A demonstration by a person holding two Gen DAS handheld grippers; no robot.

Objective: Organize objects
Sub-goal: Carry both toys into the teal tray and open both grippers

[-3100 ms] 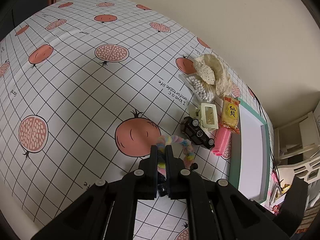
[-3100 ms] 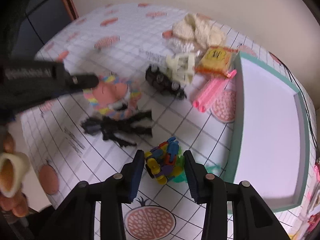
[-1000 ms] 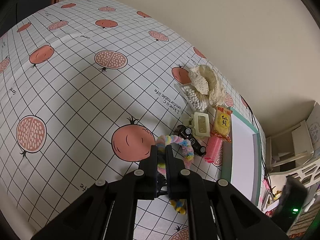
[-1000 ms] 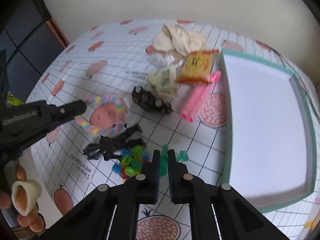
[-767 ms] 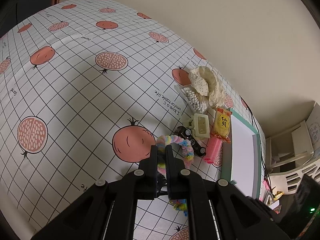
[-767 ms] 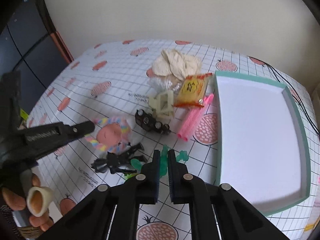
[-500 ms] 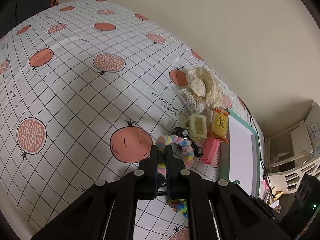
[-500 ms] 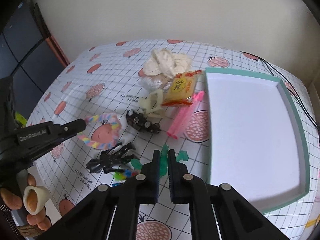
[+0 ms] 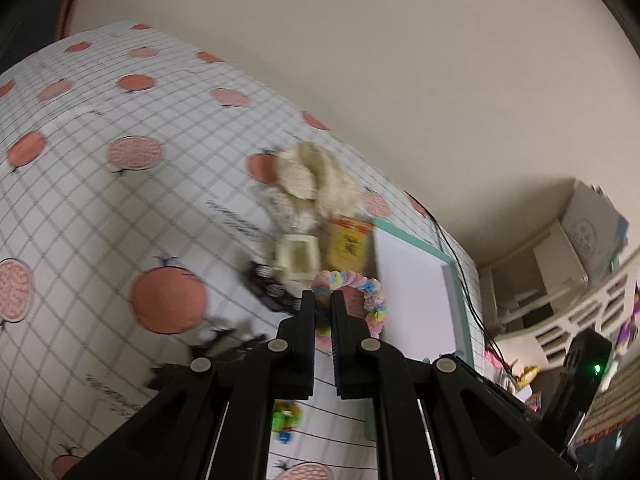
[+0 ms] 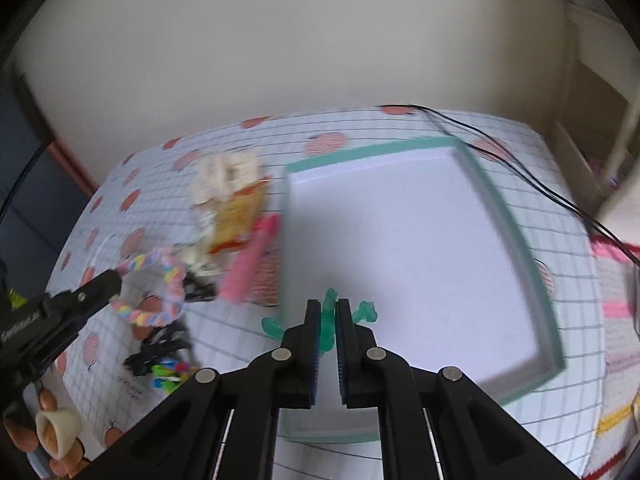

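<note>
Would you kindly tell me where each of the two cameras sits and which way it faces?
Left wrist: sits on the left gripper, facing along its fingers across the table toward the tray; it grips a rainbow loop.
Right wrist: sits on the right gripper, looking down over the tray; it grips a green toy; the left gripper and a hand show.
Shared: tray, rainbow loop, yellow snack packet.

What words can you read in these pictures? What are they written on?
No text reads clearly.
Left gripper: white letters on its side, too blurred.
Tablecloth: black print, too smeared.
Yellow snack packet: dark marks, too blurred.
Box on the far shelf: writing too small.
</note>
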